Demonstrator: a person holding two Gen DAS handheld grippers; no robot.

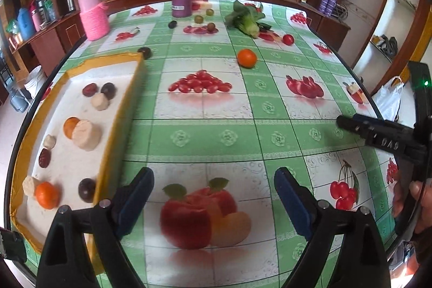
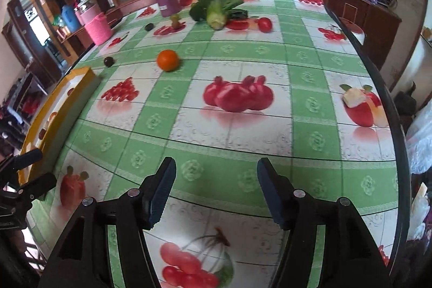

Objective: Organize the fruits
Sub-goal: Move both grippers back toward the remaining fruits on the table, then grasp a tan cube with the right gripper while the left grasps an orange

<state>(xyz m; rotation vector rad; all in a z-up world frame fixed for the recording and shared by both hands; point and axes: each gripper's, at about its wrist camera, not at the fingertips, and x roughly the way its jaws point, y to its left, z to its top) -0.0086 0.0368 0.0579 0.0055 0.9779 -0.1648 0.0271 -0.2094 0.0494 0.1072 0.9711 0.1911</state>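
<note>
Several fruits lay in the yellow tray [image 1: 118,109]; an orange [image 1: 246,58] and perhaps six small fruits remained upper-frame on the worktop [image 1: 216,136]. Both grippers' fingers stood apart, empty.

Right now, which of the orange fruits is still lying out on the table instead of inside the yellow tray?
The orange fruit alone on the green-checked tablecloth, in front of the leafy vegetable. The other two orange ones already sit inside the yellow tray.

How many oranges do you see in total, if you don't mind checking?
3: two inside the tray, one mid-tray, one at its near end; one loose on the table. Others may be hidden.
</note>
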